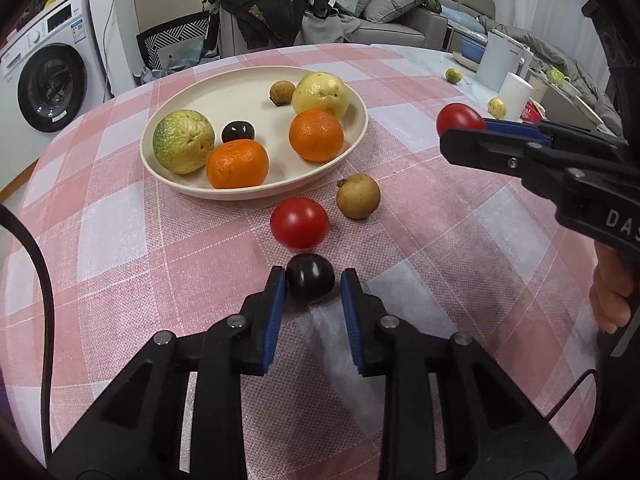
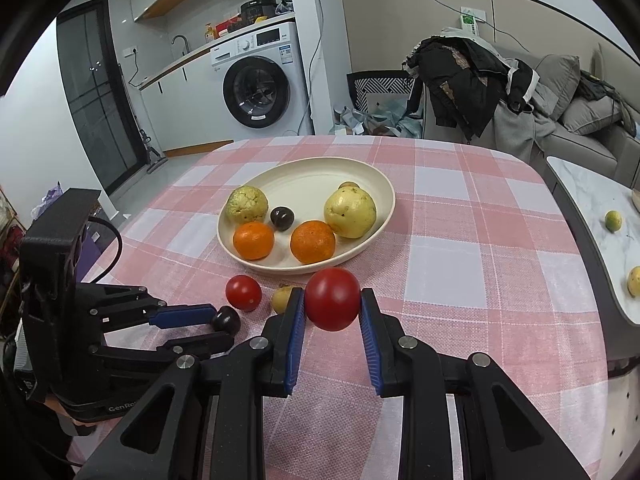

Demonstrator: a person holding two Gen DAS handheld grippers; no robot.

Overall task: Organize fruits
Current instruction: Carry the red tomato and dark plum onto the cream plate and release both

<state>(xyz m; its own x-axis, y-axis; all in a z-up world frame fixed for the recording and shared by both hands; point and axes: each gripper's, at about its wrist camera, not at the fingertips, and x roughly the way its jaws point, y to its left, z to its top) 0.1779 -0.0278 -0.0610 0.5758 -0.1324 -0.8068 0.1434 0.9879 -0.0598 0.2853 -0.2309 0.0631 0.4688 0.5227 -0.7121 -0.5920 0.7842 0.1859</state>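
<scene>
Both tongs loaded, plate (image 2: 376,184) at twelve o'clock.
Right gripper (image 2: 331,300) clenches a red tomato (image 2: 332,298); left gripper (image 1: 313,280) barely nips a dark fruit (image 1: 311,278), one pad looks clear, so it could roll free.

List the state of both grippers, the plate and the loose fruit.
Left gripper, fingers shut on the dark fruit.
Right gripper, fingers shut on a red tomato.
Plate, holding six fruits.
Second tomato, loose on the cloth.
Brown fruit, loose on the cloth.
</scene>
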